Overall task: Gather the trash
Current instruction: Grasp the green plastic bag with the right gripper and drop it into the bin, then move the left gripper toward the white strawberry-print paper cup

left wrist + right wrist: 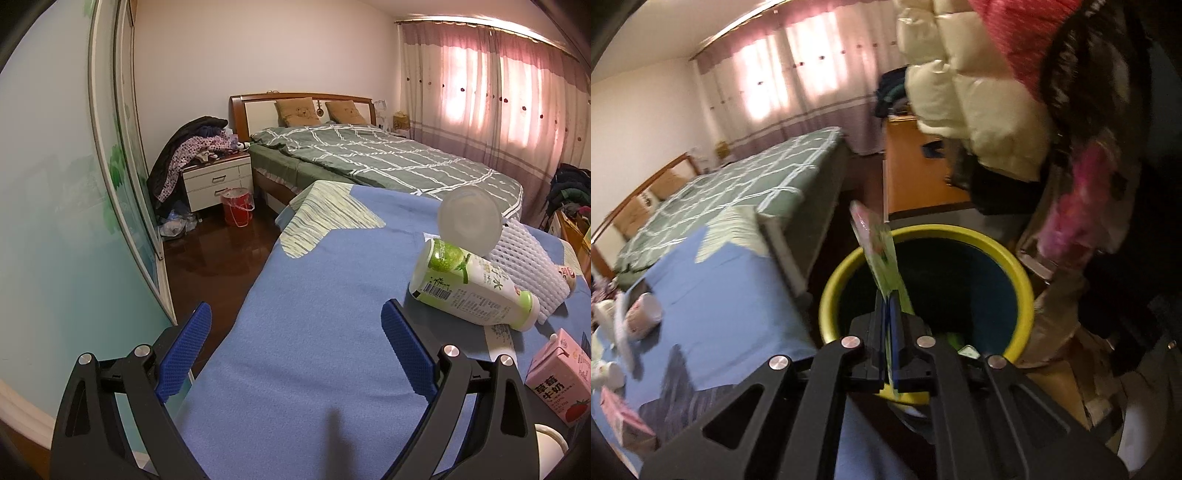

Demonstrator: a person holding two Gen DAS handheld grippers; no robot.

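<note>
My left gripper (295, 317) is open and empty above a blue blanket (314, 369). To its right lie a green and white drink bottle (472, 284), a clear plastic cup (469, 221), white foam netting (524, 266) and a pink milk carton (557, 376). My right gripper (888, 297) is shut on a flat pink and green wrapper (877, 251) and holds it over the open mouth of a yellow-rimmed bin (1025, 280). The carton (622, 424) and cups (642, 314) show blurred in the right wrist view.
A bed with a green checked cover (388, 155) stands beyond the blanket. A nightstand piled with clothes (218, 177) and a red bucket (238, 206) stand by it. Hanging coats (979, 110) and a wooden cabinet (916, 177) crowd the bin.
</note>
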